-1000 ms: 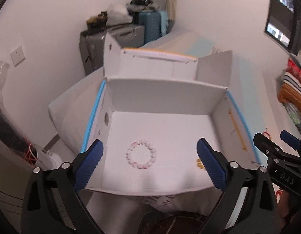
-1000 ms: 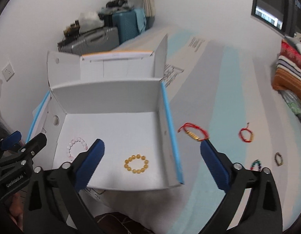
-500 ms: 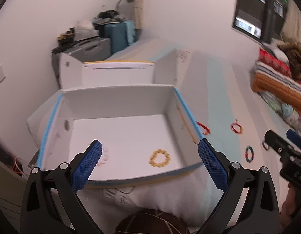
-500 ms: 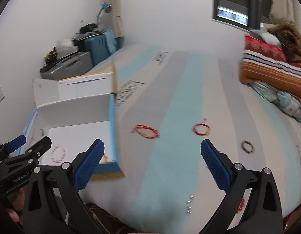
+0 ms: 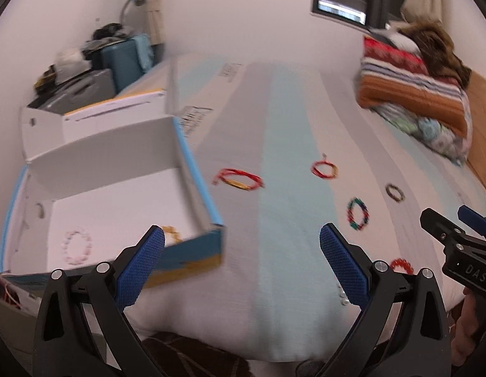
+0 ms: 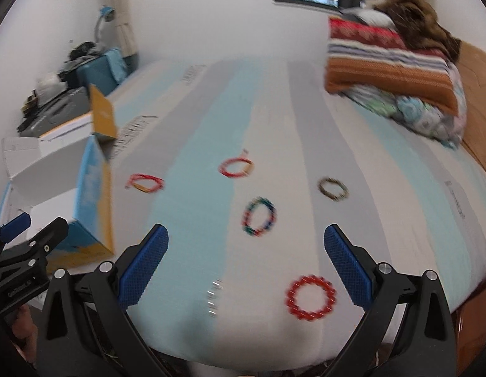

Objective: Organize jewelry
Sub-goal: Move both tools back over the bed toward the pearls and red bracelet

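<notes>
The right tool (image 6: 246, 262) hung spread wide and empty above the near edge of the bed (image 6: 199, 144), and the left tool (image 5: 242, 265) was likewise released and holding nothing. Nearest the right tool, just ahead of its right finger, lay a red bead bracelet (image 6: 310, 297); beyond it, nearer the middle of the bed, lay a multicoloured bead bracelet (image 6: 259, 216), a dark one (image 6: 333, 188) and two red cord bracelets (image 6: 236, 167) (image 6: 145, 183). A few small silvery pieces (image 6: 213, 298) sat by the bed's near edge, too blurred to name.

The bracelets looked light and limp, probably strung on elastic or cord; the round beads would likely roll or slip from a pinch. Closing across one side of the ring, with one finger inside the loop, seemed the safest hold.

At the bed's left stood an open white box (image 5: 192, 169) with a pink bracelet (image 5: 76, 247) and a yellow one (image 5: 173, 233) inside. In the left view, "DAS" could be read on the body of the right tool. Printing on the bed sheet was illegible.
</notes>
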